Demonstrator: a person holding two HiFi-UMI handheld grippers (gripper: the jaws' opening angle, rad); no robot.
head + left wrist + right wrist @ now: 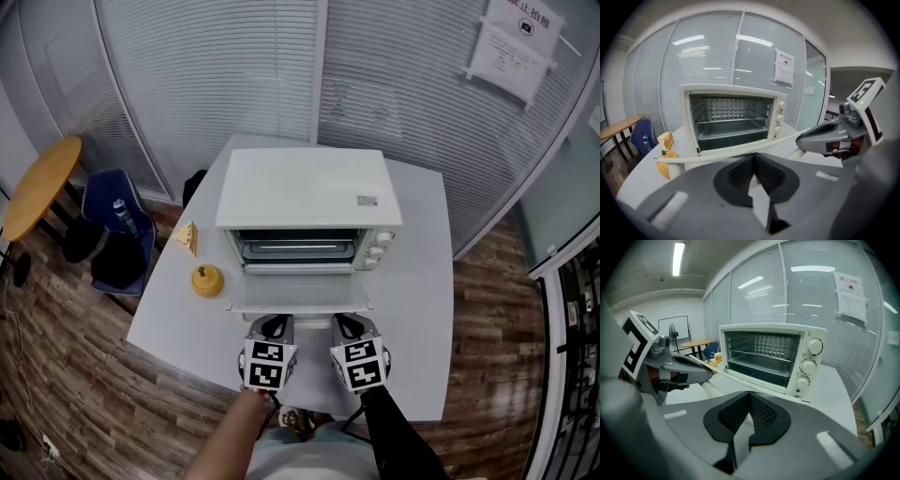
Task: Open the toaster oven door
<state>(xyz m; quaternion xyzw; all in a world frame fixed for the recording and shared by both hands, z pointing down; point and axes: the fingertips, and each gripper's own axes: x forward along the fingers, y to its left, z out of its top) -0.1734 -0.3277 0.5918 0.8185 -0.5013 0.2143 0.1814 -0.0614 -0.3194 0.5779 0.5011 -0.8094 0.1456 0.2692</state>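
Head view: white table [412, 281]; white toaster oven [305, 187] stands ahead of the fingertips. Its door [300, 292] lies flat open, front edge just beyond both sets of tips. Left gripper [274, 326] and right gripper [347, 324] sit side by side, each with fingers pressed together on nothing. Small yellow object [206, 279] lies left of the left fingers.

The lowered white door [298, 292] of the boxy white toaster oven [309, 187] is laid flat over the white table [422, 281], so the open cavity [298, 248] is reachable from above it. The left side is narrowed by an orange round toy fruit [206, 280] and a yellow wedge-shaped slice [187, 238]. Bare tabletop is left on the right.
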